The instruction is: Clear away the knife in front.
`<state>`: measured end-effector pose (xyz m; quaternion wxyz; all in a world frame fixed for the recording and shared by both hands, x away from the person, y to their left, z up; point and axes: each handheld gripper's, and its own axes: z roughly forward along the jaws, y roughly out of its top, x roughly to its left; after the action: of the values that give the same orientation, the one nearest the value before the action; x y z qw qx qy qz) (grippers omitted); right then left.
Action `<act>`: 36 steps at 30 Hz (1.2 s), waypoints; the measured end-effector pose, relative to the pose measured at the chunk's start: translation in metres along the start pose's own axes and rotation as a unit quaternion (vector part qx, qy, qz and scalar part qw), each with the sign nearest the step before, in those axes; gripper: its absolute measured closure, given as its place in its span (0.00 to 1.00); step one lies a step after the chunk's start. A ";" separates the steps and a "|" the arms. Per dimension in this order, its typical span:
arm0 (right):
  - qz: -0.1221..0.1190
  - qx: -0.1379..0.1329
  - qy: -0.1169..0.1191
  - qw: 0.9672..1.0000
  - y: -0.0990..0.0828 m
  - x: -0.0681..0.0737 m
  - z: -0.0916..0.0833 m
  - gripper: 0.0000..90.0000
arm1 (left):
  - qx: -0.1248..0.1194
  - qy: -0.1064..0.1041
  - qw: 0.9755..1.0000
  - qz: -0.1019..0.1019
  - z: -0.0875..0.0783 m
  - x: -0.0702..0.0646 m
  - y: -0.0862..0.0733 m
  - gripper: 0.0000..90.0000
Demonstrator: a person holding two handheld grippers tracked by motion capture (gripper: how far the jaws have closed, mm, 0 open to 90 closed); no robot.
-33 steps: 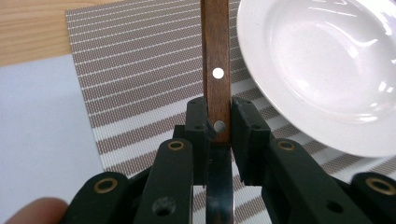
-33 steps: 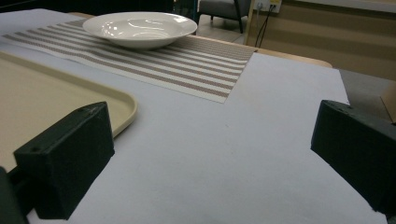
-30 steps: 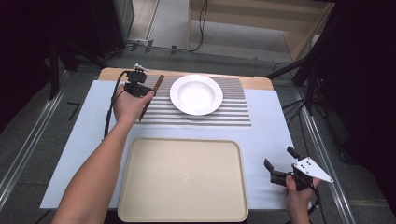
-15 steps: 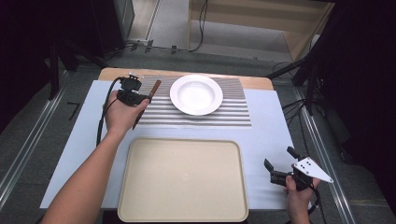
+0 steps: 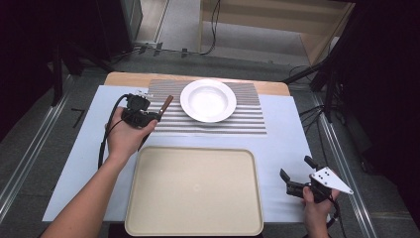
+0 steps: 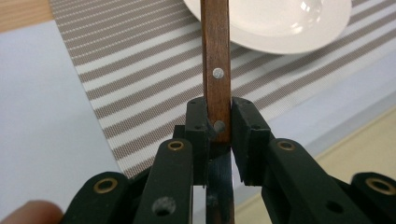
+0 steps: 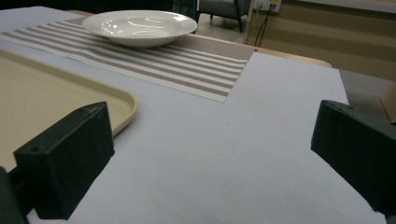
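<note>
Two grippers at work: left gripper [image 5: 148, 118] clamped on wooden-handled knife [image 6: 216, 70] above striped placemat [image 5: 247, 121], left of white bowl [image 5: 208, 100]; right gripper [image 5: 296, 182] released, near right; next, probably lowering onto tray [image 5: 193, 191].

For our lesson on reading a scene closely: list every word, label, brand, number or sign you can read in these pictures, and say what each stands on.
None can be read.
The white plate, the striped mat and the beige tray are plain.
The wooden knife handle held in the left gripper bears rivets, no lettering.
The grey plate on the right gripper has small dots, no text.
</note>
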<state>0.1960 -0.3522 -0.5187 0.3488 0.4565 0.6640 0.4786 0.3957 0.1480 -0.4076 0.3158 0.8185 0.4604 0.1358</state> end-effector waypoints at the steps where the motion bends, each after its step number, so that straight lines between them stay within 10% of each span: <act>1: 0.000 0.000 0.000 1.000 0.000 0.000 0.000 0.00 | 0.000 -0.004 1.000 0.000 -0.001 -0.002 -0.002 0.86; 24: -0.001 0.000 0.000 1.000 0.000 0.000 0.000 0.00 | -0.006 -0.030 0.999 0.022 -0.027 -0.044 -0.071 0.86; 36: -0.002 0.002 0.000 1.000 0.000 0.000 0.000 0.00 | -0.008 -0.049 0.999 -0.002 -0.032 -0.049 -0.102 0.85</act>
<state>0.1962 -0.3517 -0.5189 0.3496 0.4556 0.6657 0.4765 0.2845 0.1575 -0.4451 0.3451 0.8204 0.4451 0.0985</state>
